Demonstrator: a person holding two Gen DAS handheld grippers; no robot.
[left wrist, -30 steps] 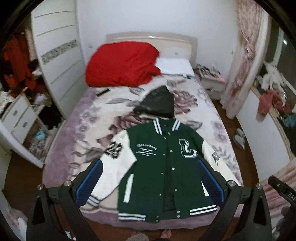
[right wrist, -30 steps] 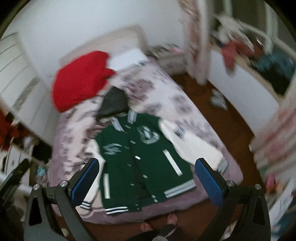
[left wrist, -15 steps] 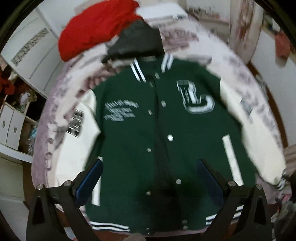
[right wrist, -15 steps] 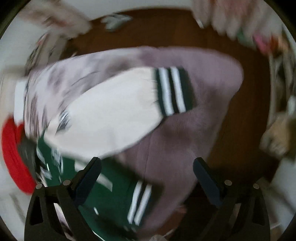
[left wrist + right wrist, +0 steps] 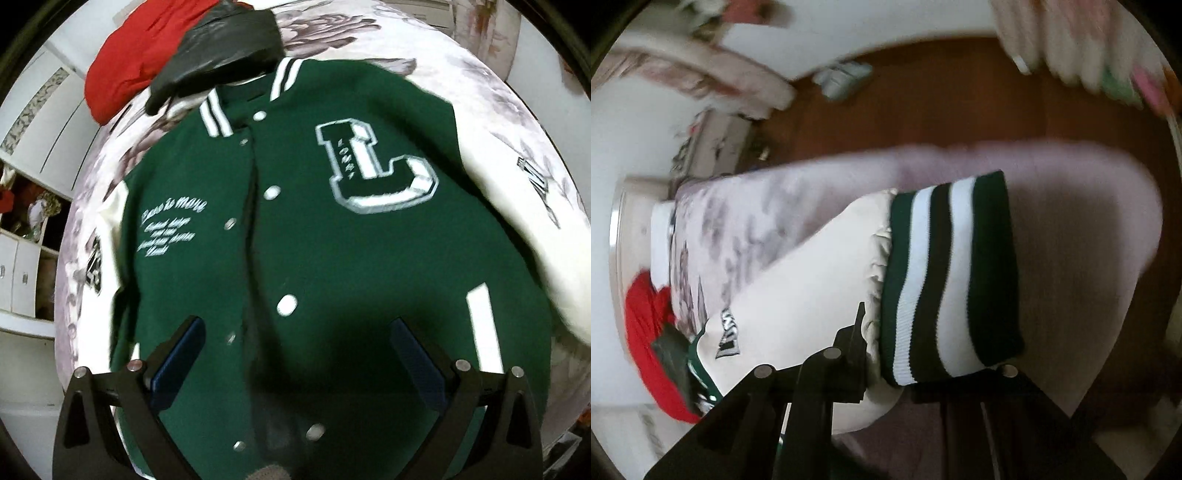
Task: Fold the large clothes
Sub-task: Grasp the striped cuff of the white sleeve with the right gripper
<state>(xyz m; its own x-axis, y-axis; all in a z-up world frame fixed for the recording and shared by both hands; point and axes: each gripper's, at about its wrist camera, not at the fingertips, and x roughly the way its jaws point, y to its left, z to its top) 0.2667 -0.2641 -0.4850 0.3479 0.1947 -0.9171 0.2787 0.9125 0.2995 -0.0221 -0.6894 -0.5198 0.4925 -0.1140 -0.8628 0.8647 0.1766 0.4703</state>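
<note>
Large letter "L" patch (image 5: 376, 168) on green jacket (image 5: 332, 258) chest, small script opposite (image 5: 170, 227) too blurred to read

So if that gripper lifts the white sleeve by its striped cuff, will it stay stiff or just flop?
Probably flop: the white sleeve lies soft and puckers where it meets the striped cuff. The ribbed knit looks stretchy, so it may pull in the right gripper. The varsity jacket looks thick, so its weight would likely drag.
</note>
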